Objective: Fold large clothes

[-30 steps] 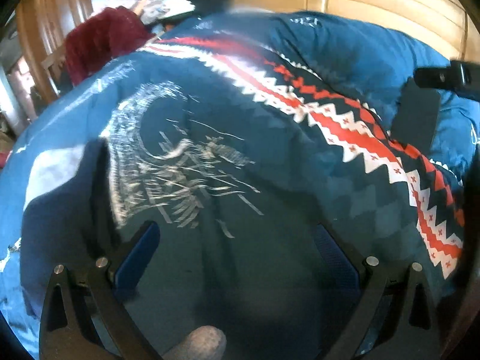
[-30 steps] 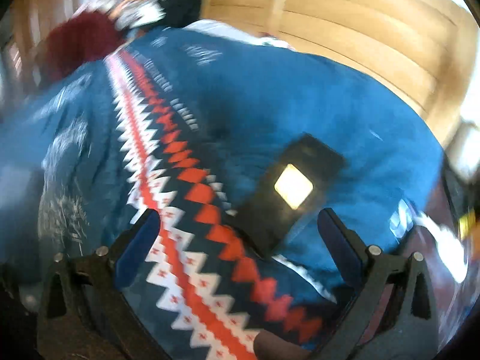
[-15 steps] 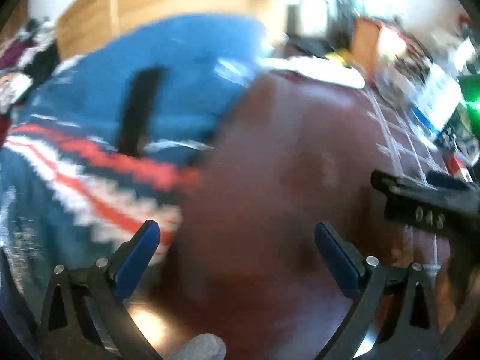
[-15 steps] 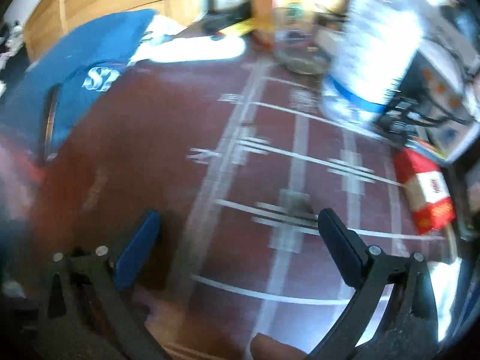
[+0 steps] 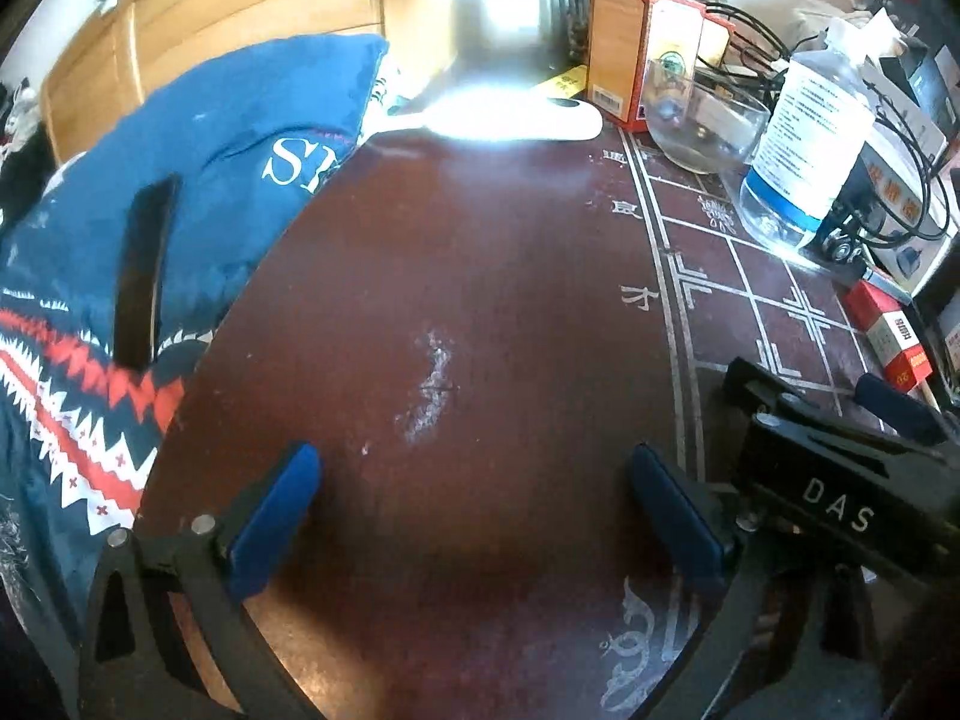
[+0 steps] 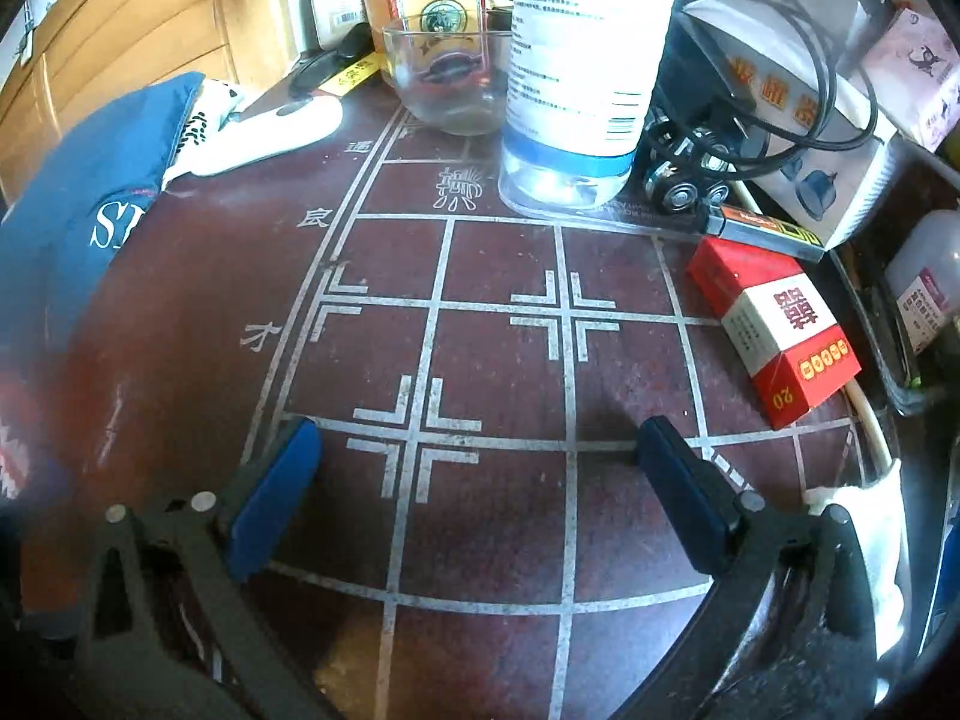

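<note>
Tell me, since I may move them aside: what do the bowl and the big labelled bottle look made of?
The bowl looks like clear glass: see-through, with a thick, glinting rim. The bottle seems clear plastic, though it could be glass; its base is transparent under a white printed label.

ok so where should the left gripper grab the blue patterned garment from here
Take the garment at its near edge, where the zigzag-patterned hem lies flat on the dark red table. Bring the open left gripper in sideways from the bare tabletop on the right. That edge is probably thin enough to pinch; further left the cloth bunches up.
</note>
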Tool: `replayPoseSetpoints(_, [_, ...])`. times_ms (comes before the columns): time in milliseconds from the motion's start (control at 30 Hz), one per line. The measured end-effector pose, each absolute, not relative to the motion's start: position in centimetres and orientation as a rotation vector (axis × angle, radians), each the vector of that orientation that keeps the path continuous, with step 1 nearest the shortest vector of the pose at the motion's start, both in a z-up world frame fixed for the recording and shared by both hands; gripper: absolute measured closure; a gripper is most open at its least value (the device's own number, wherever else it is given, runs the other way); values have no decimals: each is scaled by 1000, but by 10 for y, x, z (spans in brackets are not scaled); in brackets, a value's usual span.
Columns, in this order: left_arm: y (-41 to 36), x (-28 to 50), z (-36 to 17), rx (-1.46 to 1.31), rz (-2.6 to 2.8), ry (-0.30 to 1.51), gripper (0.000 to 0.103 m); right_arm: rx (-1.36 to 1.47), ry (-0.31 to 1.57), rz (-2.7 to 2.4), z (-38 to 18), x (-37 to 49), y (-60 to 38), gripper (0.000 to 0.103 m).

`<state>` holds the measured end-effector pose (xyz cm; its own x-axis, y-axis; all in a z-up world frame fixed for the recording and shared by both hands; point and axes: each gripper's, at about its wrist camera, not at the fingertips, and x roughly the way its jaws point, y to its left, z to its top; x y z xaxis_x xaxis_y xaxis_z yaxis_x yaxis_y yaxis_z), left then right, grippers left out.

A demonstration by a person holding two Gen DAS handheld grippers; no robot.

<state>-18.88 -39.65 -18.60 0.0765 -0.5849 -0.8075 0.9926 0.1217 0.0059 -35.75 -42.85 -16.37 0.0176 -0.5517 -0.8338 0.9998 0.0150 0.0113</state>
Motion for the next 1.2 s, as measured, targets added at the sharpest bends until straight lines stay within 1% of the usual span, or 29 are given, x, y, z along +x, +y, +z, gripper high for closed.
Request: replayPoseSetpoints(1200, [-398,-189,-185,684,-1327,763,0,765,764,-1416,-162,-359,-429,0])
